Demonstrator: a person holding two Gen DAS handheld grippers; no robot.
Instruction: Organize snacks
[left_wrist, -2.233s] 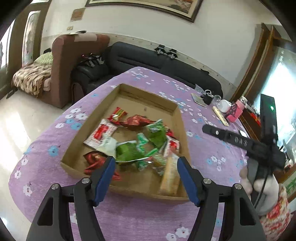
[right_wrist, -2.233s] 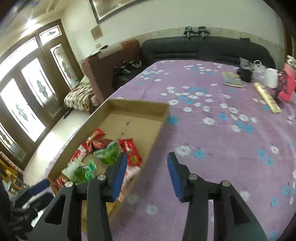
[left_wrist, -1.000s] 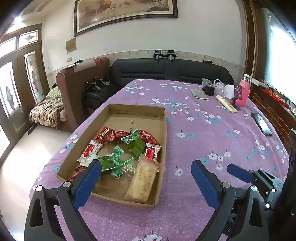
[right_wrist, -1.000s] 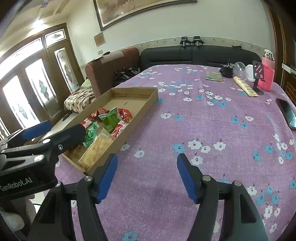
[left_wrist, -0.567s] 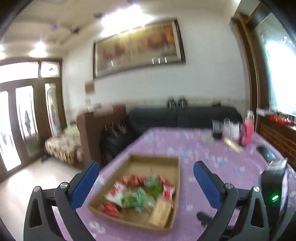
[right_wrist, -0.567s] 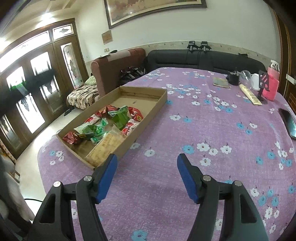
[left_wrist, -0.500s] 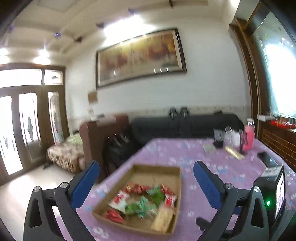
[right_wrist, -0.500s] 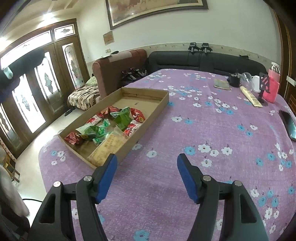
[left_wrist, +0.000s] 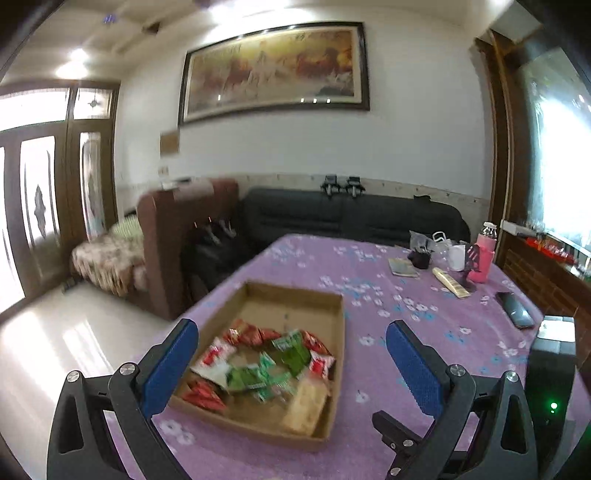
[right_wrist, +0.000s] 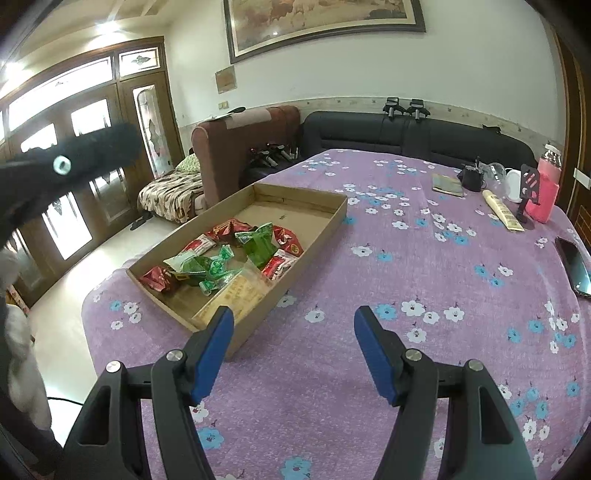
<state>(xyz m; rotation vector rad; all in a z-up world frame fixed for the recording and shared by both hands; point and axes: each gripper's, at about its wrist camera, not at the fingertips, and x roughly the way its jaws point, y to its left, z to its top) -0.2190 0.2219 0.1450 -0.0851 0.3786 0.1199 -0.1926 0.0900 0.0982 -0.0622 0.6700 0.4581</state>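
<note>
A shallow cardboard box (left_wrist: 342, 332) (right_wrist: 317, 254) lies on the purple flowered tablecloth (right_wrist: 424, 280). It holds several red and green snack packets (left_wrist: 266, 354) (right_wrist: 221, 258) and a beige cracker pack (left_wrist: 306, 406) (right_wrist: 236, 295) at its near end. My left gripper (left_wrist: 290, 332) hangs open above and short of the box, nothing between its blue pads. My right gripper (right_wrist: 294, 315) is open over bare cloth, just right of the box's near corner. In the right wrist view the left gripper (right_wrist: 55, 166) is a black blur at the upper left.
At the table's far right stand a pink bottle (right_wrist: 546, 192), a long beige packet (right_wrist: 504, 210), a white cup and a dark holder. A phone (right_wrist: 574, 266) lies near the right edge. A black sofa (left_wrist: 351, 218) and a brown armchair (left_wrist: 177, 236) stand behind; the floor drops off left.
My left gripper has risen and drawn back from the box, so more wall and ceiling show. My right gripper has backed off slightly. Both sets of jaws keep their width.
</note>
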